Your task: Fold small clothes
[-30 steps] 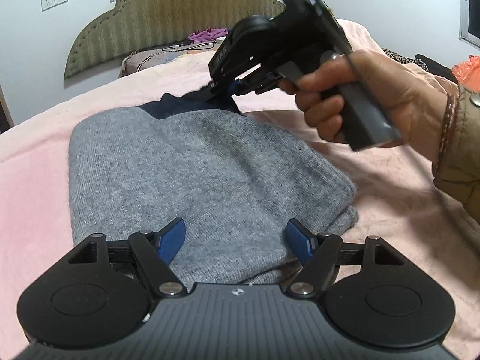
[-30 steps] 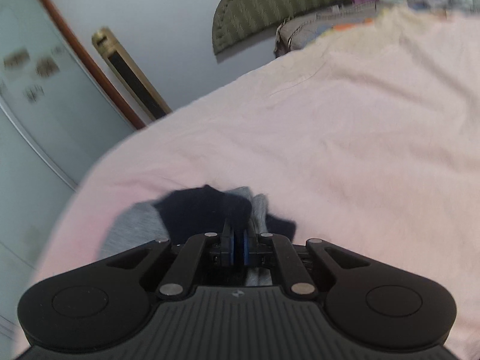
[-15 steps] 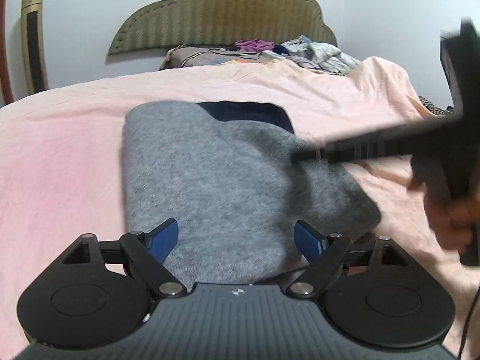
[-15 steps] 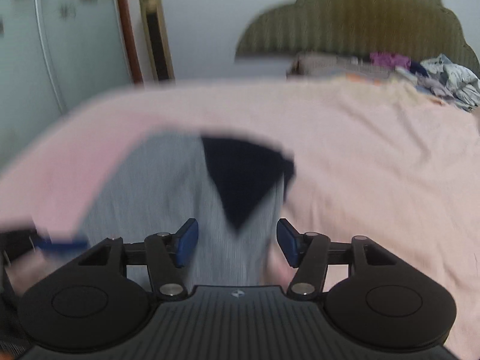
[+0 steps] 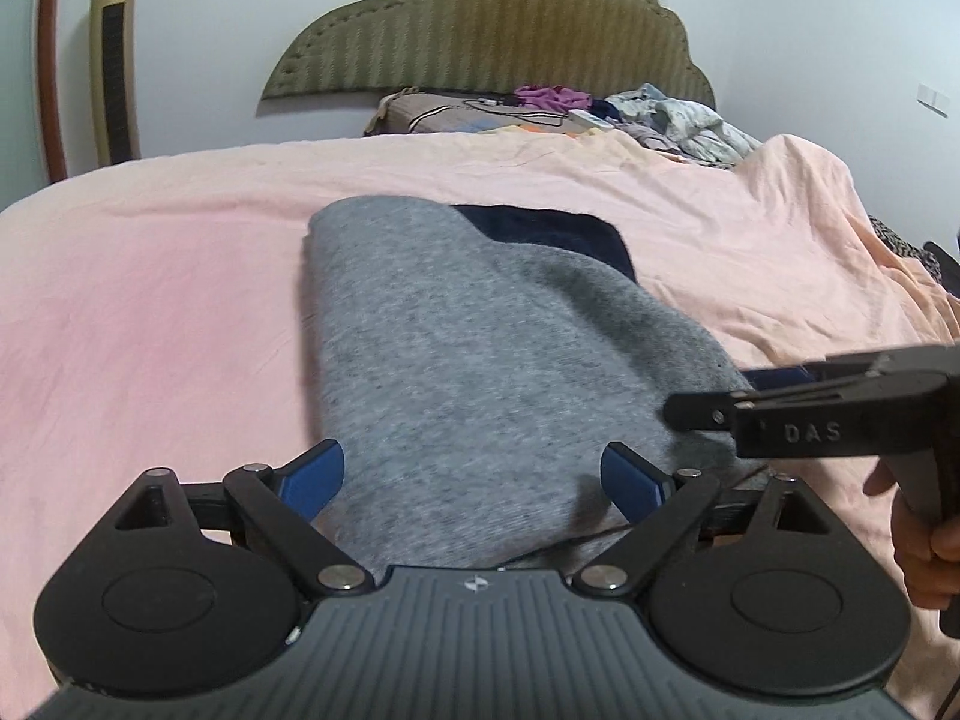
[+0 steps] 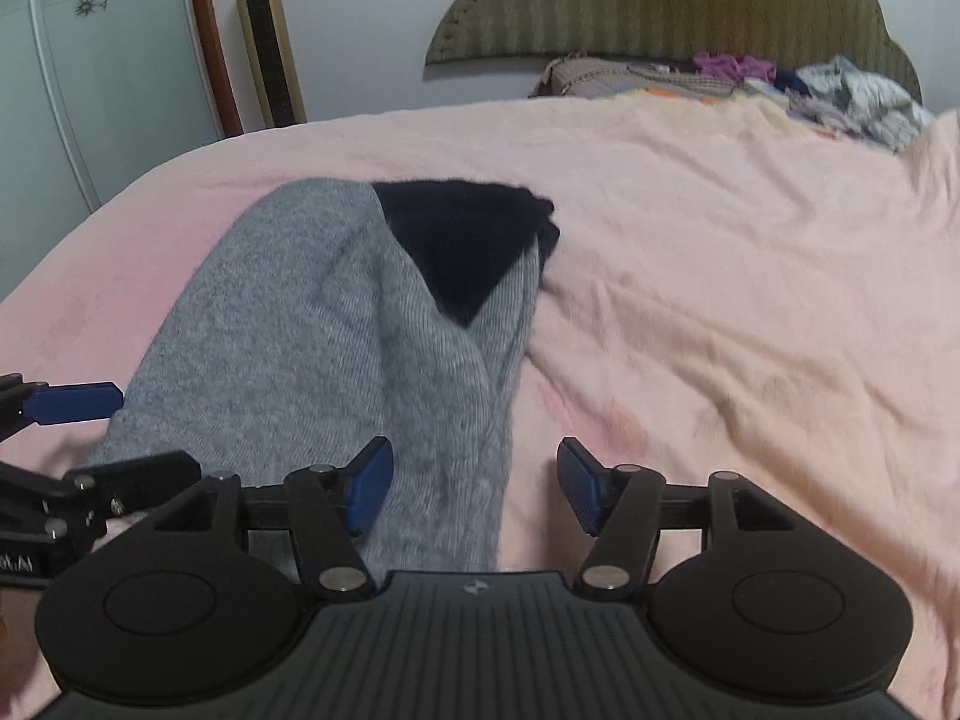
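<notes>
**Grey garment lies folded on pink bed**

The left claw [image 5: 472, 483] is opening wide, empty, over the grey garment's [image 5: 480, 372] near edge on the bed [image 5: 150, 312]. The right claw [image 6: 474, 495] is opening too, gripping nothing, at the garment's right edge.

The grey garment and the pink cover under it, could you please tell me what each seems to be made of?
The grey garment looks like a soft knit, perhaps wool or a blend: heathered, matte, with fine diagonal ribs in the right wrist view and a fuzzy navy panel. The pink cover looks like thin woven cotton or similar: matte, with shallow creases; the exact fibre is not clear.
</notes>
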`<state>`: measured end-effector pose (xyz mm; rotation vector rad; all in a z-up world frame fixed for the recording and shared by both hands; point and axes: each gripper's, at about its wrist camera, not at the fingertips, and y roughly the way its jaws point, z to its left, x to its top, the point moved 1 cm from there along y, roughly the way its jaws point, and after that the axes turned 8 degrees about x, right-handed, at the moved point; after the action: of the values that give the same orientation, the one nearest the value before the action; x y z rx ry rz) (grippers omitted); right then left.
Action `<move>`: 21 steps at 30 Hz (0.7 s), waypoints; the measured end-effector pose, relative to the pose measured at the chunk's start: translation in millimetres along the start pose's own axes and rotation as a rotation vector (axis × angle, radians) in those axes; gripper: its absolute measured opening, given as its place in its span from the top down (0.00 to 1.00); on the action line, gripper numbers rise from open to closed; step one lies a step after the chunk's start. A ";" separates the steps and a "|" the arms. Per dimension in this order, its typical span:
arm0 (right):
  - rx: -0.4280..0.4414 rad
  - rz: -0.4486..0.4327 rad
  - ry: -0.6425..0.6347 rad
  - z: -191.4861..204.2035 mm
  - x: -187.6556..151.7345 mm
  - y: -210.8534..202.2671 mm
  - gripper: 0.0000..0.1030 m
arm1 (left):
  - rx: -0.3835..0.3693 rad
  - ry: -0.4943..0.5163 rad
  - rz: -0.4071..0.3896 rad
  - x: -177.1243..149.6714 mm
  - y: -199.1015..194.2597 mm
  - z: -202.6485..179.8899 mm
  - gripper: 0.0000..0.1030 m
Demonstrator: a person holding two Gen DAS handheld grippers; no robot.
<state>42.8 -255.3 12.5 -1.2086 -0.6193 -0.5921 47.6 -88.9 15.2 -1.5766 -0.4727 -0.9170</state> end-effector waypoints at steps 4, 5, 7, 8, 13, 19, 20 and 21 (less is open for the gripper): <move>0.003 0.015 -0.009 3.6 -8.4 0.7 0.38 | 0.014 -0.022 0.017 -1.5 2.0 5.8 0.10; -0.007 0.012 -0.013 5.7 -9.9 -0.5 0.37 | 0.018 -0.029 0.020 -3.0 1.7 7.2 0.09; -0.027 -0.002 -0.015 10.0 -11.4 -4.5 0.37 | 0.034 -0.046 0.019 -4.4 0.2 11.0 0.08; -0.036 -0.015 -0.016 12.0 -12.3 -7.7 0.37 | 0.042 -0.056 0.015 -4.4 -0.8 13.3 0.07; -0.066 -0.064 -0.009 11.8 -19.1 -26.7 0.37 | 0.077 -0.145 0.014 -11.4 -7.1 40.1 0.05; 0.184 -0.013 0.221 -26.9 -25.0 -28.4 0.37 | -0.112 -0.341 0.109 -17.6 3.1 78.7 0.05; 0.224 -0.002 0.253 -31.7 -25.5 -25.0 0.37 | -0.142 -0.358 0.112 -16.1 4.9 80.7 0.05; 0.266 0.001 0.277 -35.0 -26.1 -21.5 0.36 | -0.178 -0.370 0.117 -14.8 7.8 80.6 0.05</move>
<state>13.6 -292.2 -0.1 -0.8591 -0.4465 -0.6408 68.1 -10.8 -1.1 -1.9276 -0.5618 -0.5909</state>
